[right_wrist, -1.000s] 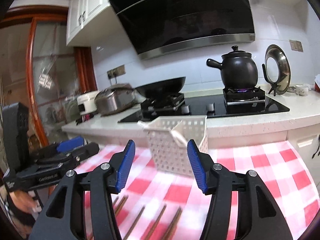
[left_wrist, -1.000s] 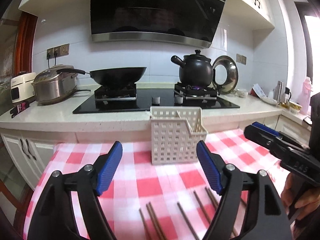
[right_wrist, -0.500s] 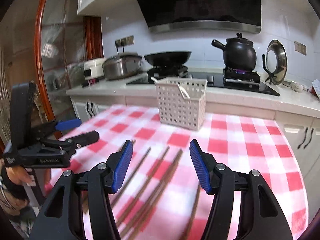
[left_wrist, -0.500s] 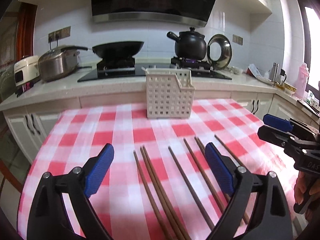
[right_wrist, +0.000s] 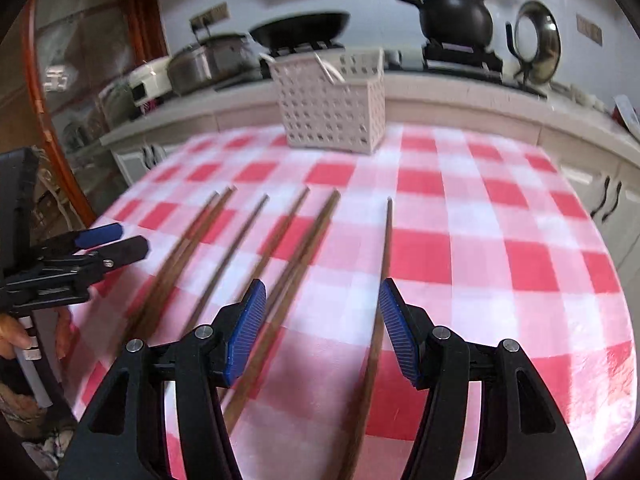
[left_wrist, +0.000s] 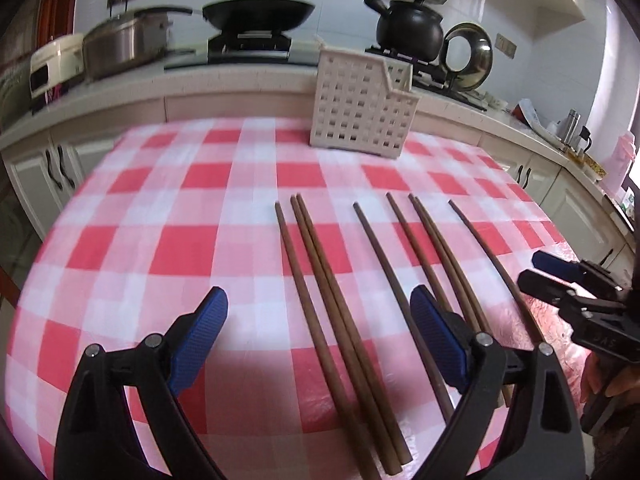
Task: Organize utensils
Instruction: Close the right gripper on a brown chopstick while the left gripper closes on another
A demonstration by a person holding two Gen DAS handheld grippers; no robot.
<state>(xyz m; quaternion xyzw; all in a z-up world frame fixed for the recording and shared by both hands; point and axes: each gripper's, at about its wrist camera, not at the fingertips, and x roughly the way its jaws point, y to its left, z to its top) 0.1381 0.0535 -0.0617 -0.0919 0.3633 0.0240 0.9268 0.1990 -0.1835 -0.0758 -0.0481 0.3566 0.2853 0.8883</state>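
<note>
Several brown wooden chopsticks (left_wrist: 326, 280) lie side by side on the red-and-white checked tablecloth (left_wrist: 168, 240), pointing away from me. My left gripper (left_wrist: 318, 300) hovers over their near ends, open wide, with three chopsticks below the gap and nothing touching the pads. In the right wrist view my right gripper (right_wrist: 322, 292) is open above the rightmost chopsticks (right_wrist: 385, 240), also apart from them. A white perforated basket (left_wrist: 360, 116) stands upright at the table's far edge, also seen as the basket (right_wrist: 332, 112). Each gripper shows in the other's view: right (left_wrist: 560, 276), left (right_wrist: 108, 244).
Behind the table runs a kitchen counter with a wok (left_wrist: 258, 12), a black clay pot (left_wrist: 410, 28), a steel cooker (left_wrist: 124, 46) and a pot lid (left_wrist: 466, 56). A person's hand (left_wrist: 608, 376) holds the right gripper past the table's right edge.
Both grippers have tipped downward and sunk toward the table, so the chopsticks now fill the views and the stove has slid to the top. The left jaws stand wider than a second ago.
</note>
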